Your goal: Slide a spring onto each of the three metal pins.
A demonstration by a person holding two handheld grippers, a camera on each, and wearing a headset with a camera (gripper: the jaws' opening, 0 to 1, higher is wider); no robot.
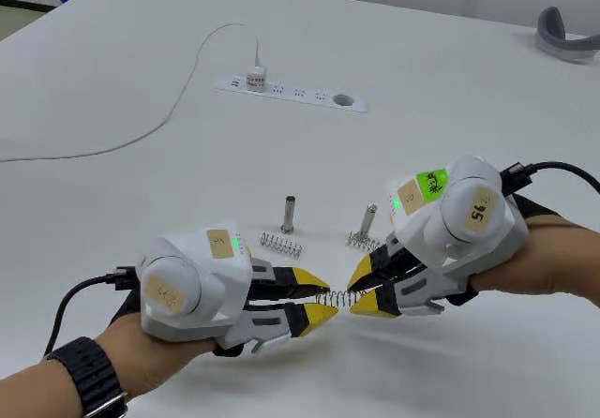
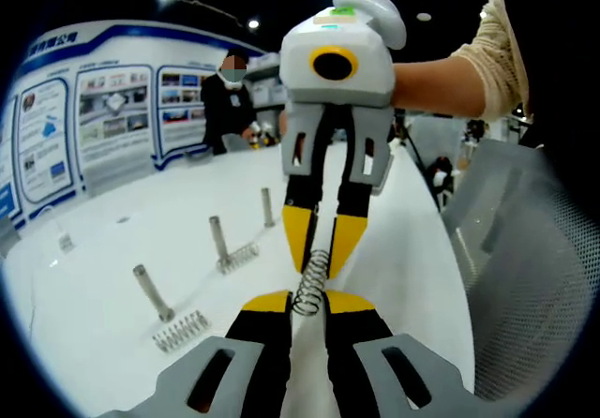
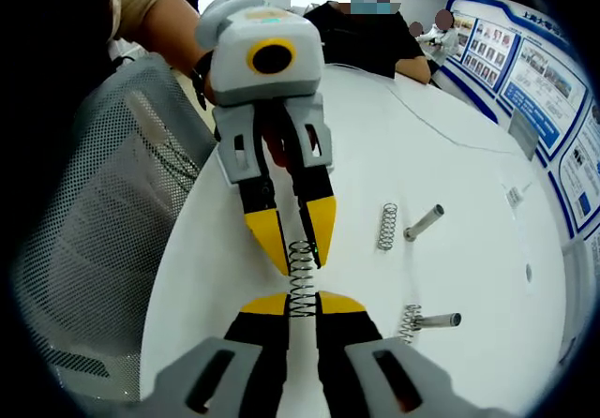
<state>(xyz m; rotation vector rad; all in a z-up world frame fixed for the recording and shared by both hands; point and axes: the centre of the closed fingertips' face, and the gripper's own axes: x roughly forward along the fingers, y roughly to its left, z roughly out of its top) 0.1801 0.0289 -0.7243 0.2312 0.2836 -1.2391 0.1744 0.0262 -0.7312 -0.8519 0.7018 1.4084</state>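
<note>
Spreading wide under bright ceiling lights, the white bench [image 1: 112, 81] carries a power strip [image 1: 291, 91] with a white cable [image 1: 178, 99] trailing off to one side. Blue-trimmed display boards [image 2: 103, 118] line the wall behind it, and a grey mesh chair [image 3: 103, 212] stands at the bench edge. Toward the person, the left claw [image 1: 323, 298] and right claw [image 1: 361, 291] meet tip to tip just above the surface. Each is pressed nearly together on one end of the same spring [image 1: 339, 297], which hangs level between the yellow fingertips and clear of the bench. The left gripper view shows three metal pins standing upright in a row: a near pin [image 2: 150, 291], a middle pin [image 2: 218, 240] and a far pin [image 2: 267, 207]. All three are bare. One loose spring [image 2: 180, 332] lies flat just beside the near pin's foot. A second loose spring [image 2: 239, 257] lies by the middle pin, with its end at the pin's base. Both claws are held a little to the side of the row.
</note>
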